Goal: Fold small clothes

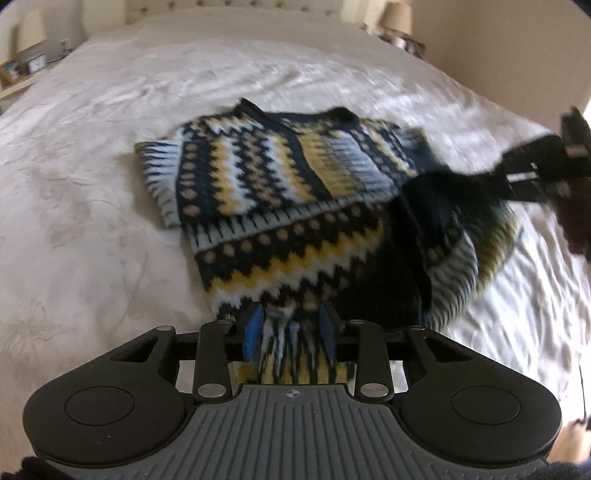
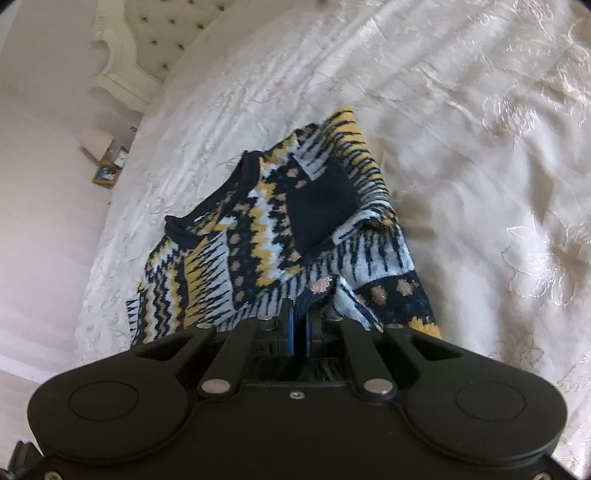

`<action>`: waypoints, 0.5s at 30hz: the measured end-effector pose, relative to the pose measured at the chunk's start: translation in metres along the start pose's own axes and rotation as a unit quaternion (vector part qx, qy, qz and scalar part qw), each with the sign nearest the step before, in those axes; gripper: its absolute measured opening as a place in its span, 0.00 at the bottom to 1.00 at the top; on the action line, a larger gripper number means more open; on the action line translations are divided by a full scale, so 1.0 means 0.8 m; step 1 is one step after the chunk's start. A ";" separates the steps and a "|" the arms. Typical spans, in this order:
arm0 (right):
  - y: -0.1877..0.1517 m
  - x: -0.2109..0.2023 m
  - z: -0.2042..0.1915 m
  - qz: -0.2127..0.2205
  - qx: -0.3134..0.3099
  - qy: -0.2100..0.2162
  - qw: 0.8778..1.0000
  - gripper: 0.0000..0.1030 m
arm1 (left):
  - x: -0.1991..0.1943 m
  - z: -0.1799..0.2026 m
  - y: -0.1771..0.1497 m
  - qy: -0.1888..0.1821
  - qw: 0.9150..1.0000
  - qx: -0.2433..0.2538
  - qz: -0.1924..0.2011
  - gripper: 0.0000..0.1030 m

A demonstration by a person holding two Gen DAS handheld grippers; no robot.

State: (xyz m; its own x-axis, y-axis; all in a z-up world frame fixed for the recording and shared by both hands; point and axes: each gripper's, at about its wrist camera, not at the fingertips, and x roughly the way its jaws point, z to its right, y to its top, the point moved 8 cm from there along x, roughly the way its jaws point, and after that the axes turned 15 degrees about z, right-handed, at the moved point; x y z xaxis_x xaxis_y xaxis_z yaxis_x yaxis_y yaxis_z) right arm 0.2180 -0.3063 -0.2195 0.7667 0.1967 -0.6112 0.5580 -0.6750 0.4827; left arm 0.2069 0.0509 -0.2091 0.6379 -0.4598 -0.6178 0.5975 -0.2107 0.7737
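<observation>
The left gripper (image 1: 291,328) stood partly open, its blue pads (image 1: 254,332) flanking a fold of the navy, yellow and pale-blue zigzag-patterned knitted sweater (image 1: 258,192) without clearly pressing it. The right gripper (image 2: 300,325) was closed tight on the sweater's ribbed navy edge (image 2: 308,297). Beyond both, the partly folded sweater lay on the white embroidered bedspread (image 1: 110,184), with a tufted cream headboard (image 2: 173,33) farthest back.
</observation>
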 end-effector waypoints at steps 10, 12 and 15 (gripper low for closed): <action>0.000 0.017 -0.003 -0.006 0.006 -0.026 1.000 0.14 | 0.049 0.009 0.003 -0.051 0.995 0.074 -0.036 0.41; 0.000 0.019 -0.006 -0.007 0.006 -0.030 1.000 0.15 | 0.069 0.003 0.009 -0.046 0.997 0.045 -0.035 0.41; 0.002 0.022 -0.010 -0.007 -0.002 -0.033 0.999 0.20 | 0.091 -0.013 0.018 -0.038 0.998 -0.046 -0.034 0.41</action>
State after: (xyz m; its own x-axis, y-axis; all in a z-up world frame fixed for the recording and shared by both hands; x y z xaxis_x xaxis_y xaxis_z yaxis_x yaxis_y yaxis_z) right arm 0.2349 -0.2981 -0.2245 0.7367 0.1581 -0.6575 0.5692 -0.6699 0.4767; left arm 0.2671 0.0235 -0.2446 0.5573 -0.5123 -0.6534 0.6827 -0.1652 0.7118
